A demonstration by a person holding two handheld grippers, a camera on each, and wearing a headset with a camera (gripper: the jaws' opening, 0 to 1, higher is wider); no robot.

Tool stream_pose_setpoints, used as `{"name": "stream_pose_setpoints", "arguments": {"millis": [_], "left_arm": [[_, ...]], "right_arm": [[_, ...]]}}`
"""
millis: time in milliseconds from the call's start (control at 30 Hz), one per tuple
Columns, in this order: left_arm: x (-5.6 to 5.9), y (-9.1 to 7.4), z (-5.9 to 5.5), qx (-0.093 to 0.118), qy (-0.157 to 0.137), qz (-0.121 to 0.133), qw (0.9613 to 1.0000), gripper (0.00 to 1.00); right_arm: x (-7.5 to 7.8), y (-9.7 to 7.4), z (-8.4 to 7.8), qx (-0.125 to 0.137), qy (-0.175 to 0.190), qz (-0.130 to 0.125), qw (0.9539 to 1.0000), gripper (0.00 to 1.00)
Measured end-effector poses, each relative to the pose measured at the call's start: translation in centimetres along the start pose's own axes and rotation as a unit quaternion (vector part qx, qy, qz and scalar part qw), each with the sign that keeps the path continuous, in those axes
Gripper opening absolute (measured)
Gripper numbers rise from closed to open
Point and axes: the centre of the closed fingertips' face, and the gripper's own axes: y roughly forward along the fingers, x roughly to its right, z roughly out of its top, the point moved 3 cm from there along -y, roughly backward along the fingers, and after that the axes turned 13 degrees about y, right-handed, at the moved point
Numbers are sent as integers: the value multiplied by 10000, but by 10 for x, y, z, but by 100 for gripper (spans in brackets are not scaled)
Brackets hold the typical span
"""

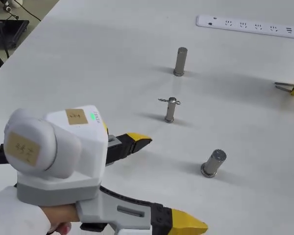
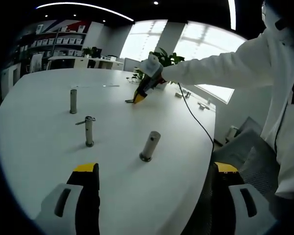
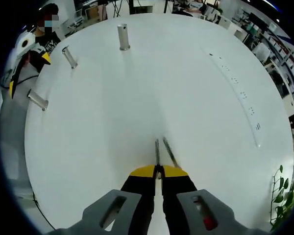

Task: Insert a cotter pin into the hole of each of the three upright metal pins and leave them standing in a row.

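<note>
Only the middle metal pin (image 1: pixel 170 112) has its cotter pin (image 1: pixel 167 101); two remain. Right hand-held gripper (image 3: pixel 159 172) grasps a spare cotter pin (image 3: pixel 163 151); left hand-held gripper (image 2: pixel 156 169) hangs released.

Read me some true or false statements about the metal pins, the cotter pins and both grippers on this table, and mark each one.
1. The middle metal pin has the inserted cotter pin through its top. True.
2. The near metal pin carries a cotter pin too. False: nothing passes through its top.
3. The right gripper is shut on a second cotter pin. True.
4. The left gripper grips a metal pin. False: its jaws stand wide apart with nothing between them.
5. The power strip lies between the metal pins. False: it lies beyond the far metal pin.
</note>
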Motion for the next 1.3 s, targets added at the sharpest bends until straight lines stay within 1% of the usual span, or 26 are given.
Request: {"name": "stream_pose_setpoints", "arguments": {"millis": [67,133,267,467,533,667,700,833,900,1033,1067,1133,1167,1200,1267,1300], "left_arm": [[0,0,1,3,18,-11,10000,94],[0,1,1,0,5,-19,10000,94],[1,2,0,-29,5,-39,10000,94],[1,2,1,-10,-31,5,10000,93],[0,1,0,-14,-51,26,10000,93],[-1,-3,2,62,-59,115,9999,93],[-2,-4,3,94,-90,127,9998,93],[-3,-5,6,144,-103,174,9997,93],[-3,-6,8,178,-109,200,9996,92],[-4,-9,10,182,-90,291,9994,90],[-5,-10,12,219,-83,310,9992,90],[-4,-11,14,256,-130,302,9991,89],[-4,-13,17,316,-151,326,9989,89],[-4,-14,19,357,-136,341,9987,89],[-3,-16,22,406,-137,352,9985,87],[-3,-17,24,431,-127,360,9983,87]], "right_arm": [[1,1,1,-55,10,-47,10000,0],[2,1,1,-147,-131,-74,9998,0],[-5,0,5,-255,-145,-126,9995,0],[-5,-1,2,-210,-93,-203,9995,0],[-8,-1,2,-202,-151,-268,9993,0],[-18,-4,2,-205,-199,-261,9992,0],[-18,-4,3,-160,-128,-180,9996,0],[-21,-10,4,-70,-211,-243,9995,0],[-26,-16,3,-17,-217,-261,9994,0],[-37,-30,6,267,-259,-364,9986,0],[-39,-34,7,349,-348,-417,9979,0],[-49,-40,6,379,-489,-488,9969,0],[-55,-45,6,444,-615,-556,9956,0],[-59,-49,7,538,-675,-613,9944,0],[-68,-55,9,719,-668,-648,9931,0],[-77,-59,11,869,-646,-641,9921,0]]}}
